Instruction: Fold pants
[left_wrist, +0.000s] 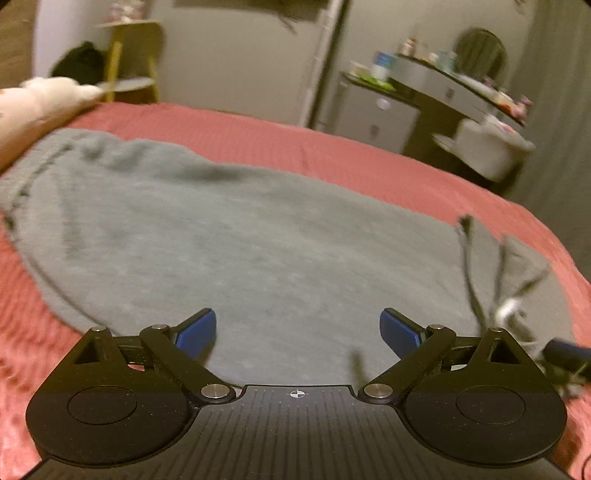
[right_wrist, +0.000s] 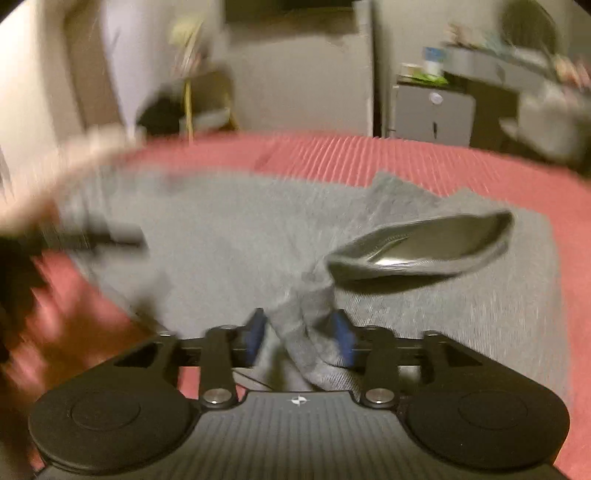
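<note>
Red-covered bed (left_wrist: 369, 162), grey pants (left_wrist: 240, 240) spread on it, pale pillow (left_wrist: 40, 103)

No writing can be read anywhere here. Far ahead of the gripper (left_wrist: 297, 328), the bottles' (left_wrist: 382, 64) labels are blurred past reading.

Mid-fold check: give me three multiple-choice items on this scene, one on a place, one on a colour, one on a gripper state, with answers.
1. The grey fleece pants lie on:
A. a red bedspread
B. a wooden floor
C. a white desk

2. The finger pads are:
A. green
B. blue
C. orange

3. The right gripper is:
A. open, empty
B. shut on a pillow
C. shut on the pants

Answers: 1 A, red cover surrounds the cloth. 2 B, blue shows in both views. 3 C, grey fabric is pinched between its fingers, while the left gripper is open.
</note>
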